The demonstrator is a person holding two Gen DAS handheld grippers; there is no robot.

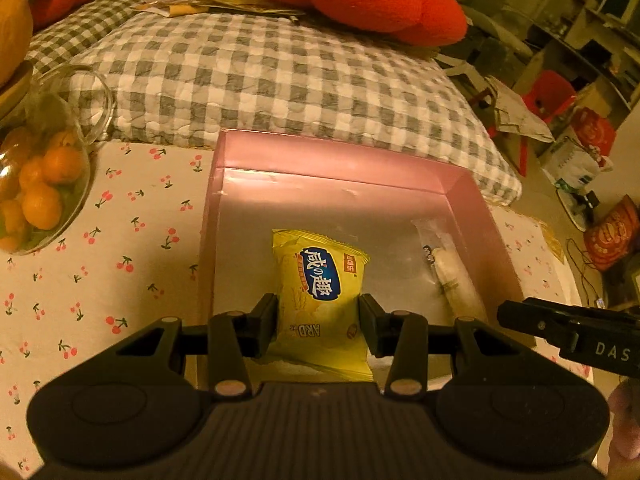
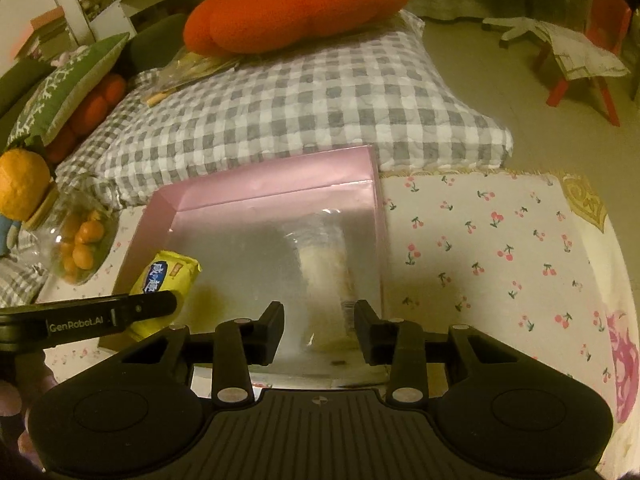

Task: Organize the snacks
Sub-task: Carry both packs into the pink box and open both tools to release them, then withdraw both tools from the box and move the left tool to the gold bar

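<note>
Over the pink box (image 1: 460,188), both grippers tilted steeply downward, side by side.

Left gripper (image 1: 319,322): pads pinching a yellow snack packet (image 1: 320,280), held above the box's silvery floor (packet upright, print facing the camera).

Right gripper (image 2: 319,326): a clear-wrapped pale snack (image 2: 324,276) sits between its fingers at the box's right wall; whether the pads press it cannot be told (view blurred).

On the cherry-print cloth (image 1: 140,240): glass bowl of small oranges (image 1: 40,184), left of box.

Behind: checked cushion (image 1: 280,80).
</note>
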